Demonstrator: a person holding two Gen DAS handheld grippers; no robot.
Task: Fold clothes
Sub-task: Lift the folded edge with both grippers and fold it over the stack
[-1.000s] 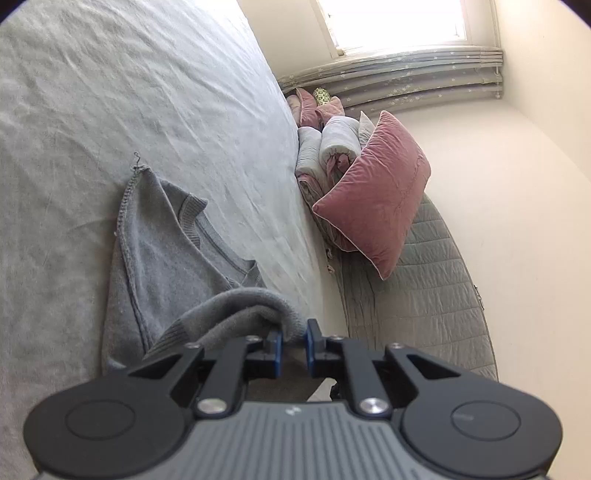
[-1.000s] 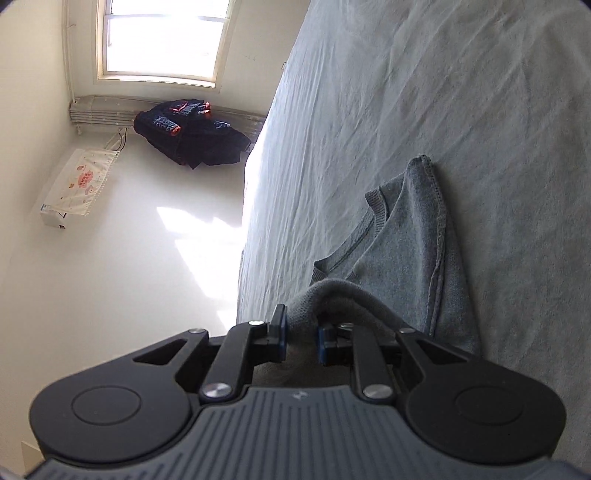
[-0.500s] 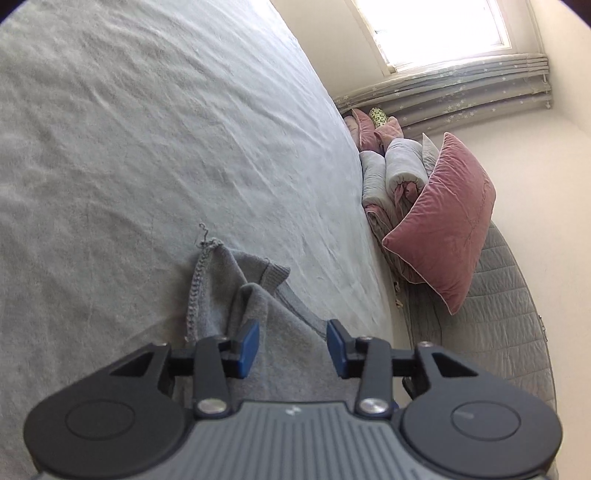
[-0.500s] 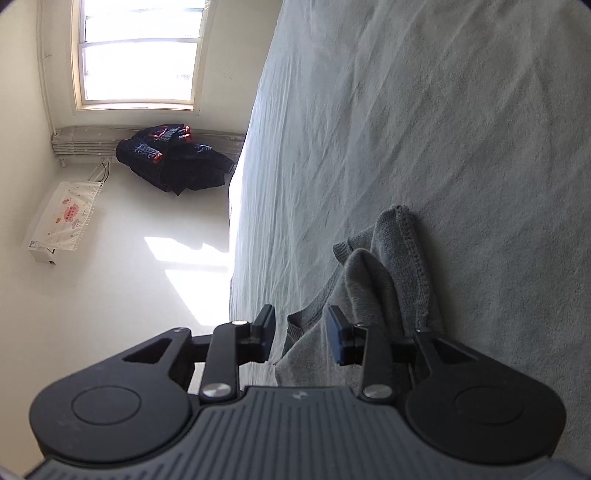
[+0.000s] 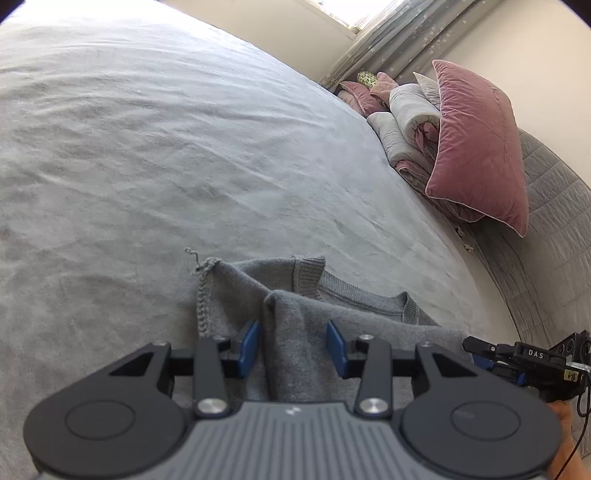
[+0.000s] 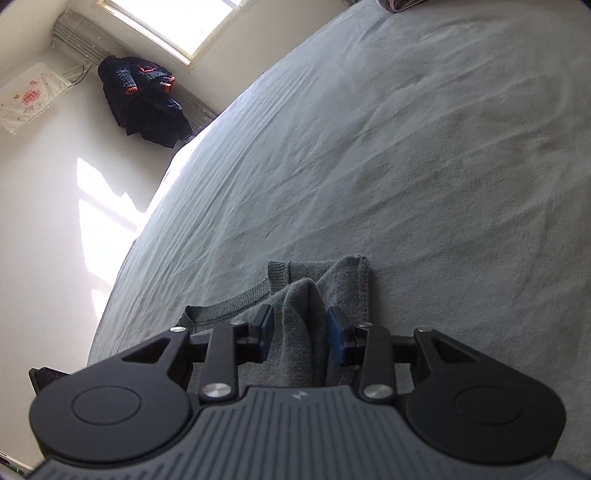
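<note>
Grey sweater (image 5: pixel 332 314) is laid folded on the bed sheet (image 5: pixel 147 147), near its close edge, collar rib turned up at the far side.

Left gripper (image 5: pixel 293 345): jaws are apart and closing, a raised fold of the sweater is seen between the blue pads (image 5: pixel 248 347), with a gap on the right pad side, so nothing is clamped.

Right gripper (image 6: pixel 301 336): jaws apart, a sweater ridge is seen between them; the right pad (image 6: pixel 337 341) looks to be touching cloth, the left pad is clear. No grip.

Pink pillow (image 5: pixel 480 144) and rolled bedding (image 5: pixel 410 110) are stacked at the headboard. Dark jacket (image 6: pixel 146 99) is hung under the window (image 6: pixel 177 22).
</note>
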